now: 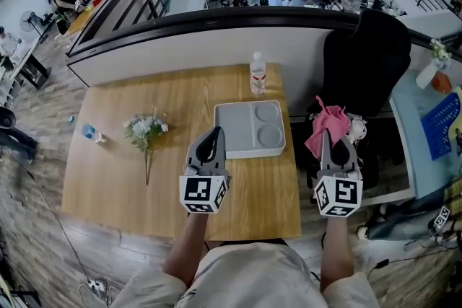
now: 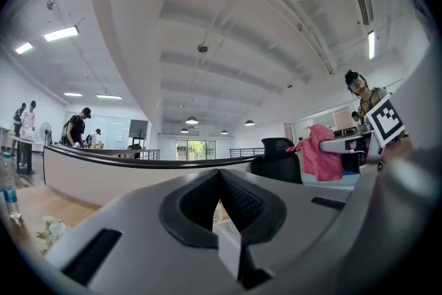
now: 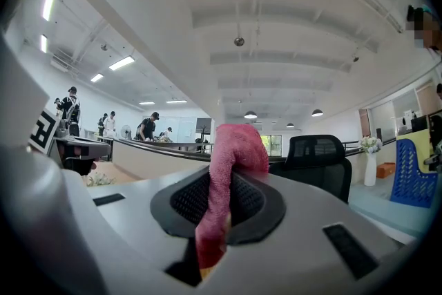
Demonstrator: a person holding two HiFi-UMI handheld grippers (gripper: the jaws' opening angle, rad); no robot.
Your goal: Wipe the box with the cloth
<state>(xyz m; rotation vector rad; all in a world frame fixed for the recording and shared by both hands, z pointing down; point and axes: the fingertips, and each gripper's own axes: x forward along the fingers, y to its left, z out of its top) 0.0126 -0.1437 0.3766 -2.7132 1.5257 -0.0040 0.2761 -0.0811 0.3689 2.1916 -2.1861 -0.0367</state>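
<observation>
Cloth [image 3: 238, 145] pinched between jaws of right gripper [image 1: 337, 143].

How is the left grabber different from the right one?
The right gripper pinches a pink cloth; the left gripper is shut on nothing. The left gripper is over the wooden table, while the right gripper is past the table's right edge, before a black chair. Both are grey and carry a marker cube.
</observation>
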